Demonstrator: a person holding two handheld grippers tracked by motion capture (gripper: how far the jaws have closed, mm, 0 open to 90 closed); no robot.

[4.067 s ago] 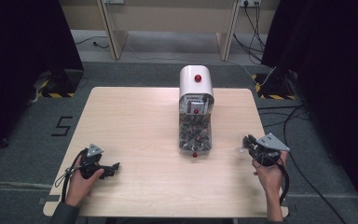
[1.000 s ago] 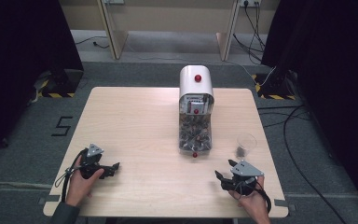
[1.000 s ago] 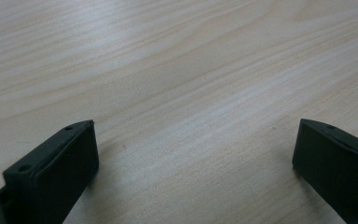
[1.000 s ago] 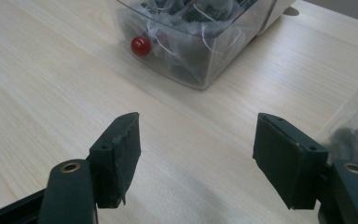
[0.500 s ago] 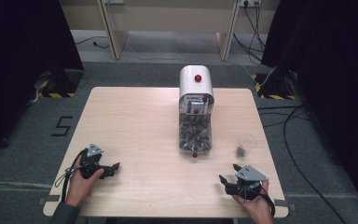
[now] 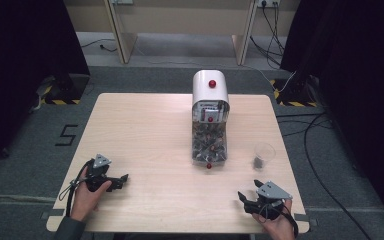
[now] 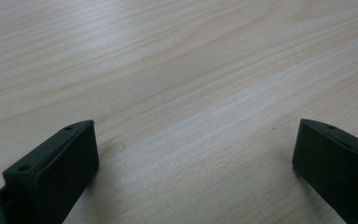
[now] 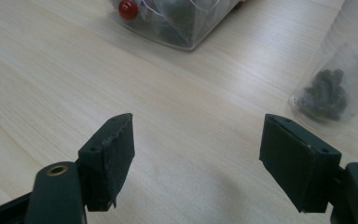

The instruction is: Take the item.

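A clear plastic cup [image 6: 264, 154] stands upright near the table's right edge — dark bits inside.

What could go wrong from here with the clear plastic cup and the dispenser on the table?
1. The clear plastic cup with dark pieces inside stands close to the right edge of the light wooden table; a careless push could knock it off.
2. The right gripper, jaws just opened and empty, sits near the cup and may tip it.
3. The white-topped clear dispenser is tall, so a bump might spill it.

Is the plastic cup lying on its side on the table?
No, the plastic cup stands upright on the table, some dark pieces inside.
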